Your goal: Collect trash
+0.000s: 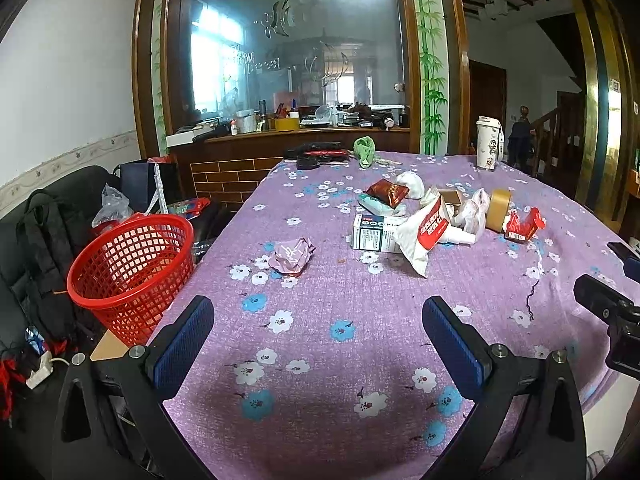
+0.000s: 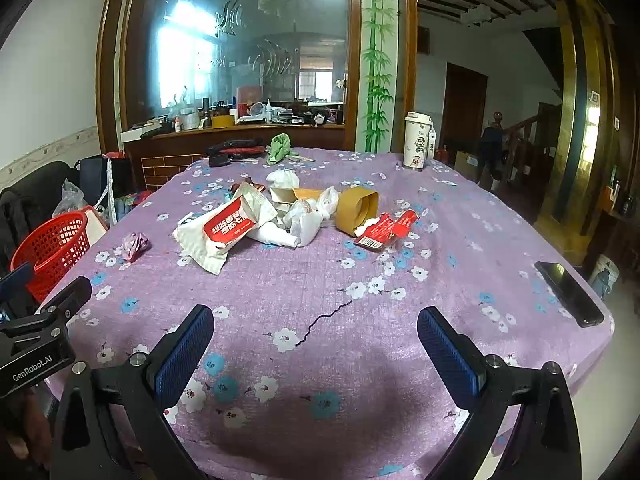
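— Nearest, what do you see?
— Both tools spread wide, grasping nothing: left gripper (image 1: pixel 318 320), right gripper (image 2: pixel 316 330), above the purple floral cloth (image 1: pixel 340 292).
— And the trash?
— Heaped mid-table: a red-and-white bag (image 2: pixel 228 226), tape roll (image 2: pixel 357 208), red torn wrapper (image 2: pixel 384 229). One crumpled wrapper (image 1: pixel 291 255) lies alone, left.
— The bin?
— Red basket (image 1: pixel 132 264), beside the table's left edge.

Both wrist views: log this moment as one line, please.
left gripper open, empty | right gripper open, empty | trash pile untouched on table | red basket beside table, left | crumpled wrapper nearest basket
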`<state>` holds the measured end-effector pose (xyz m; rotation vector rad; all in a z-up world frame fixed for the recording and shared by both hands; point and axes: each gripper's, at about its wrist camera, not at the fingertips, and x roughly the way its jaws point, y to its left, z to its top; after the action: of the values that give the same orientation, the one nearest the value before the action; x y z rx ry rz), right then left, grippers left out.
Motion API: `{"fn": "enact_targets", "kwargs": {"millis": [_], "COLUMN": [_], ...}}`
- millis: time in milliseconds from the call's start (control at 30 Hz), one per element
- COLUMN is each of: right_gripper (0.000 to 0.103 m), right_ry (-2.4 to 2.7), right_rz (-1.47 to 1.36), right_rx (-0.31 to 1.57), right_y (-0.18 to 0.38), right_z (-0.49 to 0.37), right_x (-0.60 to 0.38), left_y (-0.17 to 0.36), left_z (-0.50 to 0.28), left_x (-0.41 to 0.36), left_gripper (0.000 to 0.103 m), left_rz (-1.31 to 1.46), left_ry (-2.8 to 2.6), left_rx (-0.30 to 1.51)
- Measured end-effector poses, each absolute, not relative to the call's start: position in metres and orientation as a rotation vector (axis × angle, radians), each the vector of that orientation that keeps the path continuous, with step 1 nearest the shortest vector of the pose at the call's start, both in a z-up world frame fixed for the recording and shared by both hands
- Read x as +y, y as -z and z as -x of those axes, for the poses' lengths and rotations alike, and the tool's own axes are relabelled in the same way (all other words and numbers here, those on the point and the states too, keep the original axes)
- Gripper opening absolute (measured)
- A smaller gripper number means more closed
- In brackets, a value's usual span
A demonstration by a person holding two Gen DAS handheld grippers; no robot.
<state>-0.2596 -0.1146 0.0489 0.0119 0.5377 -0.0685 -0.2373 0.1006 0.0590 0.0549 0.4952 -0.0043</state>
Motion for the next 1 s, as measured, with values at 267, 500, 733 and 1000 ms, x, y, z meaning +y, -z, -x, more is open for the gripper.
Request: {"fn": "enact_targets", "kwargs": {"millis": [267,500,733,1000], "right_gripper": [0.103,0.103,0.103,0.103], "right_ry": [0.067,0.067,0.065,0.053], "right_rz": [-0.009,-0.012,-0.016,-0.022], "right_rx": [0.543,0.544,0.553,0.57], "right_y": [-0.0496,-0.0496,-0.0484,-0.0452], "right_z": [0.2595,0.2591,0.257,0.254], "right_x": [-0.1131,-0.1134,-0.1146,-0.1142], "left_y": [-0.0587,-0.059,-0.0589,-0.055], "left_z": [0.2368,0.2371,0.2361,0.2351], "left_x": [0.0985,0.0993,0.1002,0.1008], "left_gripper": [0.103,0.103,0.103,0.103], "left_rz": [-0.056,-0.058,-0.06,-0.065], "left_ry": [0.007,0.006,0.003,0.004], "left_rx": [0.493,0.493,0.496,0.505]}}
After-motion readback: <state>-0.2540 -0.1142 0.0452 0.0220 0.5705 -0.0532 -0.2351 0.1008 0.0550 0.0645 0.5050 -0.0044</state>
